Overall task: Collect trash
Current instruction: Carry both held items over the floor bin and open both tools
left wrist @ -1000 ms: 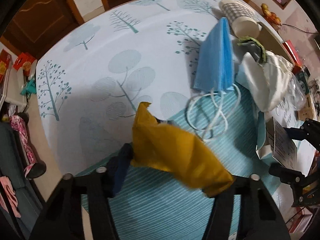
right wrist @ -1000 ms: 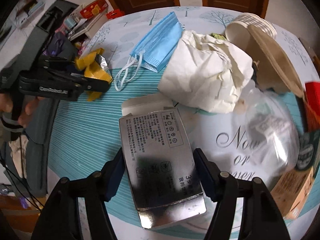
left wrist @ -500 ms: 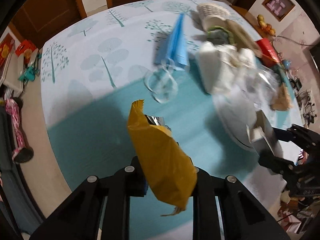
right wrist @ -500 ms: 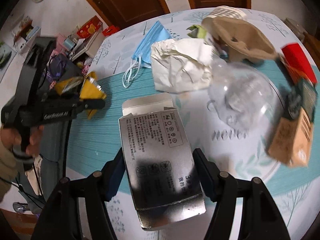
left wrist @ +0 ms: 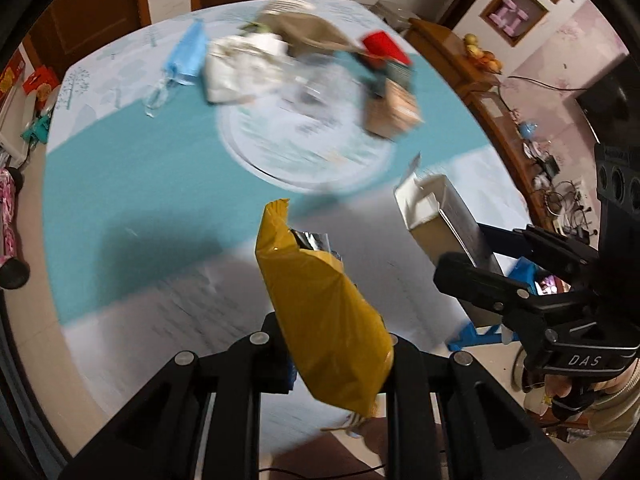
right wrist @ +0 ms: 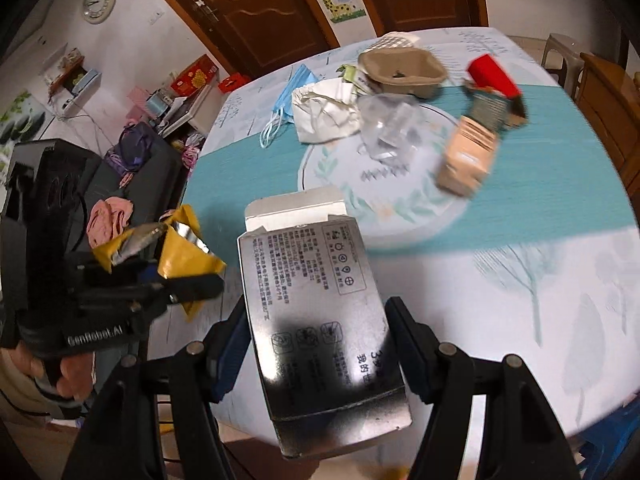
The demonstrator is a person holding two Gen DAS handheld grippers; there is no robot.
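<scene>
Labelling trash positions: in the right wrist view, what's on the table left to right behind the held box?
Blue mask → crumpled white paper → clear plastic cup → tan carton. The pulp tray and red box sit farther back, overlapping these in order, so they are left out.

Round worktop [right wrist: 560, 320], pale tree-print cloth with teal band across the middle. Far side holds: blue face mask [right wrist: 290, 94], crumpled white paper [right wrist: 326, 114], clear plastic cup [right wrist: 386, 126], brown pulp tray [right wrist: 402, 68], red box [right wrist: 492, 76], tan carton [right wrist: 468, 156].
</scene>
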